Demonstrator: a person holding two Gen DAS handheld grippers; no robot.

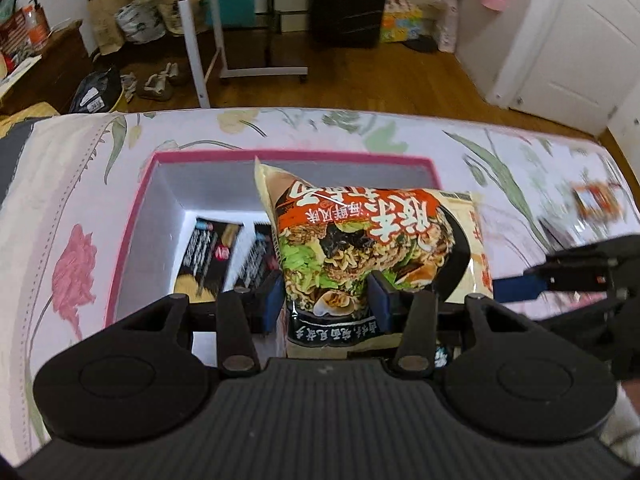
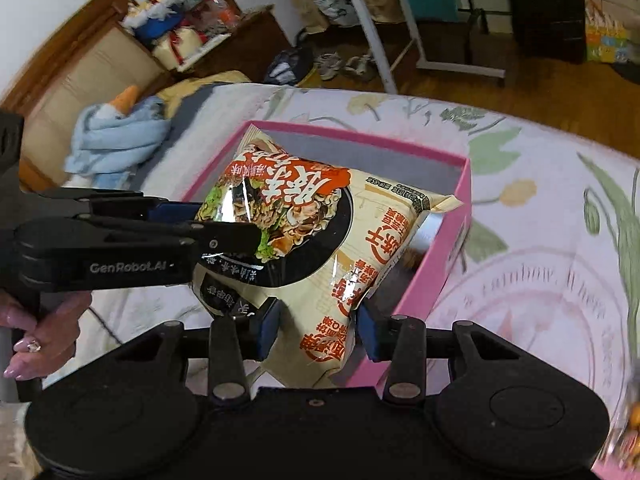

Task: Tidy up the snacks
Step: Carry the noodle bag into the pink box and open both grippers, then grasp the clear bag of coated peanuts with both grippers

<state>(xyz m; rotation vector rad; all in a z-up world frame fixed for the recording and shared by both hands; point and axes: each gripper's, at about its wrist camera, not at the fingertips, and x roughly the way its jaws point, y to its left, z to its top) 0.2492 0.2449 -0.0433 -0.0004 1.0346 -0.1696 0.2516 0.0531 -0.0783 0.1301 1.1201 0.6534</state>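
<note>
**Noodle packet held over pink box**

Pinched at its near end by left gripper and right gripper, pads pressed into both sides of noodle packet. Hung tilted above open pink box on flowered bed. Two dark packets lay inside box. Blurred snack lay on bed, right of box.

Left gripper clamps the near end of a noodle packet, blue pads pressed on both sides. Packet is held over a pink-rimmed box on a floral bedspread. Two dark packets lie inside the box at 9 o'clock of the noodle packet. Right gripper enters at 3 o'clock.
</note>
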